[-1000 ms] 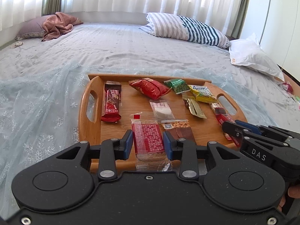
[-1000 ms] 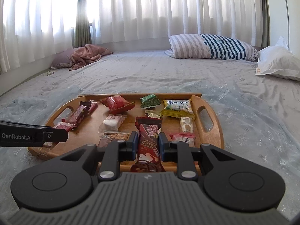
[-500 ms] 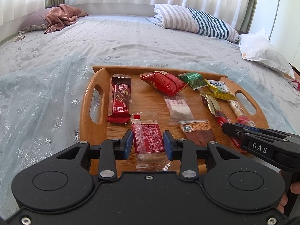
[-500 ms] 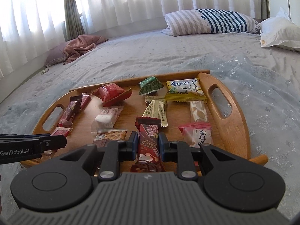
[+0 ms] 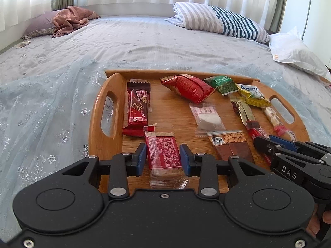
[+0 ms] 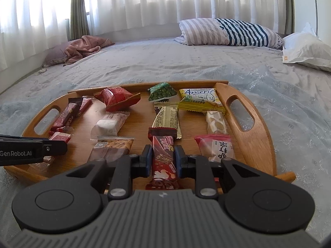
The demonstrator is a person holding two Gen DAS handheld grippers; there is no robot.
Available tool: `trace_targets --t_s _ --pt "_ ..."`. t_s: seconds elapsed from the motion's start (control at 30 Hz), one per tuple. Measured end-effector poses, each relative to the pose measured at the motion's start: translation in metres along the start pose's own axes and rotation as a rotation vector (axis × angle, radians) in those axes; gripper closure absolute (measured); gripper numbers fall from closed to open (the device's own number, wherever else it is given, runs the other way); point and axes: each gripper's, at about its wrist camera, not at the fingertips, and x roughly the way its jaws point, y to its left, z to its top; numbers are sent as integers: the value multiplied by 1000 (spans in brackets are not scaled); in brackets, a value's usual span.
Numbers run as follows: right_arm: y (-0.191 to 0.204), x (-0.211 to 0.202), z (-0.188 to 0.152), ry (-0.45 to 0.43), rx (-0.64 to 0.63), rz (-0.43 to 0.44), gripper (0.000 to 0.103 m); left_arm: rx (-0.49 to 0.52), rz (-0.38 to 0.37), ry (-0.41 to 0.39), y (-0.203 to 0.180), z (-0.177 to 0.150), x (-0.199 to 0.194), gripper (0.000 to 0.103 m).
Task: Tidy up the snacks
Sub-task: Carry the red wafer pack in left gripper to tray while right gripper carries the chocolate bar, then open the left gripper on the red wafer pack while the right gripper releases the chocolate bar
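- Two grippers are seen low over the near edge of a wooden tray, which is set on a pale blue snowflake cloth on the bed.
- L gripper: blue pads are closed against both long sides of a clear-wrapped red snack packet; packet is clamped, its near end sticking back toward the camera.
- R gripper: fingers are pressed tight on a dark red choc bar, held lengthwise between the pads, far end pointing into the tray.
- From the L view, the R gripper is seen at the tray's right near corner, w/ a bit of the person's hand below it.
- On the tray, left side: a red choc bar is laid lengthwise beside the left handle slot.
- Back row: a puffy red bag, a green pea packet, a yellow packet, set side by side.
- Middle: a clear-wrapped white sweet, w/ a peanut bar packet just nearer.
- Right side: a gold-wrapped bar, a nougat bar and a pink-topped packet near the right handle; whether those last two touch is hard to tell.
- Far back: a striped pillow, a white pillow, a pink blanket.
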Motion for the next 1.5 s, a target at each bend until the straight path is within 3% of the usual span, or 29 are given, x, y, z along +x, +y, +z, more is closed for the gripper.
trace_targets --t_s 0.33,0.5,1.0,1.07,1.5 --pt "1 1 0 -3 -6 -2 73 20 20 -14 0 -3 6 69" --pt "1 2 0 -2 -8 -3 66 20 29 -18 0 -3 7 69" --pt "1 -10 9 -47 -38 -11 54 -5 34 -37 2 2 -6 33" --pt "1 -12 10 -55 -40 -13 51 -8 32 -48 1 3 -11 23" --pt "-7 -46 13 -119 -42 -18 24 0 30 -79 -10 1 -48 5"
